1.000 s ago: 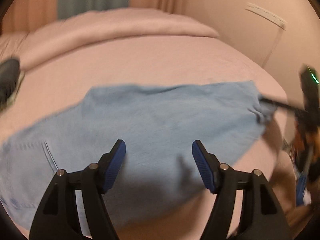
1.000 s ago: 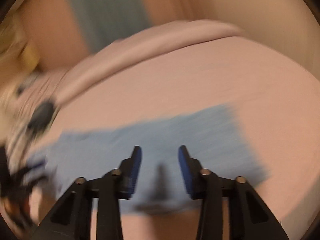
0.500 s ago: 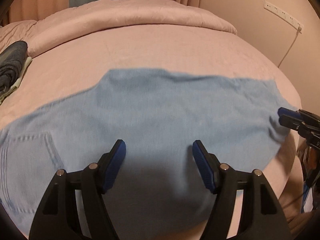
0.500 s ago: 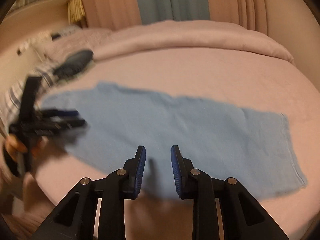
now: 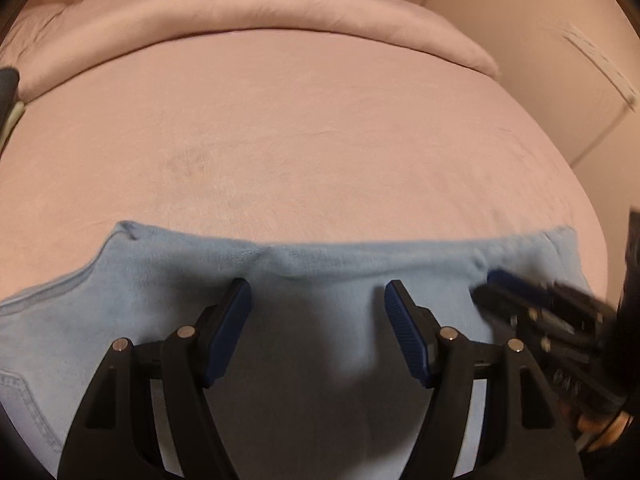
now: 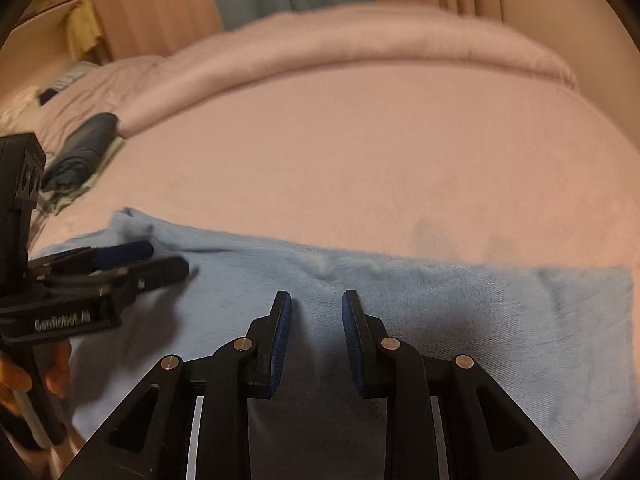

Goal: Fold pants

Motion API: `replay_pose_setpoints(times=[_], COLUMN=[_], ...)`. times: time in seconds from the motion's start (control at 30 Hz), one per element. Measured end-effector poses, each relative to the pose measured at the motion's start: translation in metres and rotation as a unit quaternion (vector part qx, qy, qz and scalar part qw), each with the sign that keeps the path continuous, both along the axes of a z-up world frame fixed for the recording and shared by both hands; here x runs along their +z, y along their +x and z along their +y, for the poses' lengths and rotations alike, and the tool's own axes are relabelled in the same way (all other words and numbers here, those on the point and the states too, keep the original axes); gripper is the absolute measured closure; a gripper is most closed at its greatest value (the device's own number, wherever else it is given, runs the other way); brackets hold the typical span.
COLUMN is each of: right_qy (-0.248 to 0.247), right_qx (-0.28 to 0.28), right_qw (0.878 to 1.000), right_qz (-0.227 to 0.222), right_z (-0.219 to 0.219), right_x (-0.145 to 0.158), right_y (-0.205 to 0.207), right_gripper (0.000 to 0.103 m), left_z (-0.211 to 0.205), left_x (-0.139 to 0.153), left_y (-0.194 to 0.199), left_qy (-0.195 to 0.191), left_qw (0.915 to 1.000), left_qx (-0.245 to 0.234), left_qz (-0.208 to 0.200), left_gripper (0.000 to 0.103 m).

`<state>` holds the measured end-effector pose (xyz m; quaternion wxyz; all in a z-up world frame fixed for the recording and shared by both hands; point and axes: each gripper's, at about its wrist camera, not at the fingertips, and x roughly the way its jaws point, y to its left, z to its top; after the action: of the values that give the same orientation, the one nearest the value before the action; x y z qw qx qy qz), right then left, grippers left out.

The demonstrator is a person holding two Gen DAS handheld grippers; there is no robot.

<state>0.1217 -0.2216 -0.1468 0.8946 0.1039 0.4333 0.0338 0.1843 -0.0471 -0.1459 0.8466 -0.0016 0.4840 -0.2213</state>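
Observation:
Light blue pants lie flat across the near part of a pink bed, and they also show in the right wrist view. A stitched pocket seam shows at the left edge. My left gripper is open and empty, low over the pants near their far edge. My right gripper is open with a narrower gap, empty, just above the fabric. The right gripper shows in the left wrist view at the right. The left gripper shows in the right wrist view at the left.
The pink bed stretches away, with a rolled pink duvet at its far end. Dark folded clothes lie at the far left of the bed. A wall stands close on the right.
Both grippers have dropped lower and closer to the pants. The far edge of the pants now sits nearer the fingertips. The right gripper's gap has widened a little.

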Motion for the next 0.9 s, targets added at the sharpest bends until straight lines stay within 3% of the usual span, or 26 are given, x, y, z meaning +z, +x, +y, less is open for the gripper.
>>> replay_pose_setpoints(times=[0.1, 0.23, 0.33, 0.53, 0.7, 0.9], right_qy=[0.017, 0.034, 0.04, 0.009, 0.004, -0.013], right_qx=[-0.001, 0.0, 0.023, 0.096, 0.122, 0.166], right_qw=[1.0, 0.999, 0.998, 0.992, 0.99, 0.985], right_qz=[-0.011, -0.016, -0.039, -0.075, -0.073, -0.054], right_z=[-0.004, -0.005, -0.001, 0.027, 0.047, 0.079], right_x=[-0.002, 0.005, 0.017, 0.032, 0.029, 0.018], right_y=[-0.003, -0.016, -0.04, -0.087, -0.098, -0.108], right_gripper=[0.074, 0.072, 0.072, 0.072, 0.072, 0.072], left_z=[-0.008, -0.011, 0.004, 0.039, 0.048, 0.055], left_x=[0.003, 0.007, 0.016, 0.025, 0.019, -0.002], left_y=[0.004, -0.001, -0.013, -0.058, -0.094, -0.136], left_qy=[0.001, 0.027, 0.008, 0.009, 0.031, 0.063], left_qw=[1.0, 0.9993, 0.9996, 0.9982, 0.9969, 0.9964], left_qx=[0.0, -0.01, -0.01, 0.016, 0.034, 0.009], left_qz=[-0.004, -0.023, -0.026, -0.058, -0.064, -0.056], left_gripper=[0.017, 0.019, 0.023, 0.023, 0.023, 0.021])
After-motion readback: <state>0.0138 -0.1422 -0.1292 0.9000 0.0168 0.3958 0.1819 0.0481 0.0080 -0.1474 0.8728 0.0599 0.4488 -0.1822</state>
